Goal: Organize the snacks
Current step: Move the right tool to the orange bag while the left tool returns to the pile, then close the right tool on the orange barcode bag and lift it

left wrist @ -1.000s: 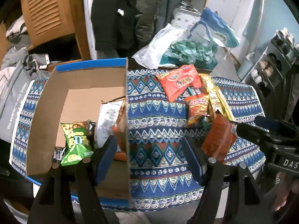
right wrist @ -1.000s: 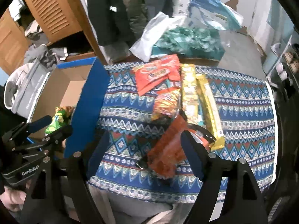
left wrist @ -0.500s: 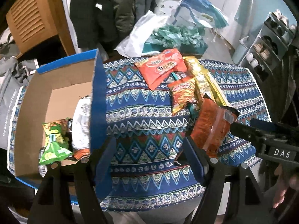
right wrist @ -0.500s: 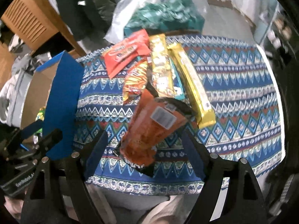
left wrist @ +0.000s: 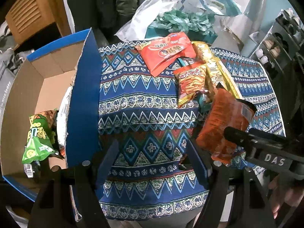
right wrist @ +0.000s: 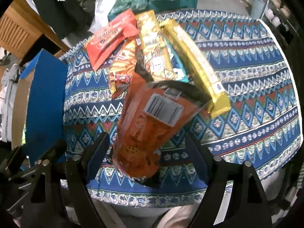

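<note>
Two grippers are in your hands, both pointing steeply down at the counter (left wrist: 133, 95), which is covered by a blue patterned cloth. Your right gripper (right wrist: 147, 152) has its jaws spread wide, and the lower end of the dark orange snack bag (right wrist: 148, 125) lies between the fingers; neither pad presses on it, so nothing is gripped. Its barcode label faces up. Your left gripper (left wrist: 152, 155) is likewise spread wide with only patterned cloth between its fingers, holding nothing.

Several more snacks sit in a loose pile past the orange bag: a red packet (left wrist: 165, 52) farthest from you, a small orange-and-yellow chip bag (left wrist: 191, 81) beside it, and two long gold packs (right wrist: 195, 64) running side by side, with a teal wrapper (right wrist: 178, 68) peeking out between them. The pile overlaps, and the top of the orange bag rests against it.

One cardboard box (left wrist: 24, 95) with blue outer walls stands on the left end of the counter. Inside it you can see a green snack bag (left wrist: 38, 136) and a white packet (left wrist: 62, 117) against the near wall.

Beyond the counter lies crumpled green and white plastic (left wrist: 180, 20).
</note>
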A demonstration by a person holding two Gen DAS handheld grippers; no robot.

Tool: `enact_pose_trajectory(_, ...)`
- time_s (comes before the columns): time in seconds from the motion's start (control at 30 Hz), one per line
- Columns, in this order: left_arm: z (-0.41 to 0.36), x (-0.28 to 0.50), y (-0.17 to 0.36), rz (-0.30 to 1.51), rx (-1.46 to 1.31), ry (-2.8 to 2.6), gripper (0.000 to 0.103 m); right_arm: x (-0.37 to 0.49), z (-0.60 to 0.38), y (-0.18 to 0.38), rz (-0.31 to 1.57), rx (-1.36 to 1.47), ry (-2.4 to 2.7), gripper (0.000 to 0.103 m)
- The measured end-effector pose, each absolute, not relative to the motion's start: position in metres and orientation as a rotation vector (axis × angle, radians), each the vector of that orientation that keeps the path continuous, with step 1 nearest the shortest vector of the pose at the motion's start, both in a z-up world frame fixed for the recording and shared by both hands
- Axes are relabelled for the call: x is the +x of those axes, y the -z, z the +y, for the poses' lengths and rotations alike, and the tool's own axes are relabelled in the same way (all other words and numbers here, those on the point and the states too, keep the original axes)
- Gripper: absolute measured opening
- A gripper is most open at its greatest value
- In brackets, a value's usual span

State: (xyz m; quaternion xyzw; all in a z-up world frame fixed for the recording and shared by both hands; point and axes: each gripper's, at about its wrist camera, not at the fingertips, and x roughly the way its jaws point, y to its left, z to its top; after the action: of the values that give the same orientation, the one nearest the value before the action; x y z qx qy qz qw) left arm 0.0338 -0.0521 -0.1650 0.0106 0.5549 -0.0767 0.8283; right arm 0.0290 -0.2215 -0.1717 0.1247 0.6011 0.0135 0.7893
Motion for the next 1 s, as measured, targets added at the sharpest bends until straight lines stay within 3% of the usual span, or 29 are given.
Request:
enact_pose_trajectory(0.4,-0.043,0.041,0.177,1.202,0.022,0.13,0.076,0.046,-0.216,0.21,1.344,0.268,-0.022,0.081)
enact_pose_trajectory(0.47,-0.044,0.042,0.177,1.206,0.021,0.133,0.076,0.045,-0.214,0.214,1.355,0.245,-0.04,0.072)
enact_pose_trajectory(0.57,-0.046,0.043,0.176,1.212,0.014,0.144,0.076,0.043,-0.214,0.213,1.346,0.213,-0.071,0.066)
enact_pose_trajectory(0.93,-0.062,0.057,0.174,1.234,-0.02,0.159,0.076,0.031,-0.229,0.186,1.268,0.015,-0.069,0.063)
enact_pose_trajectory(1.0,-0.065,0.062,0.174,1.235,-0.041,0.164,0.081,0.031,-0.236,0.179,1.249,0.007,-0.072,0.063)
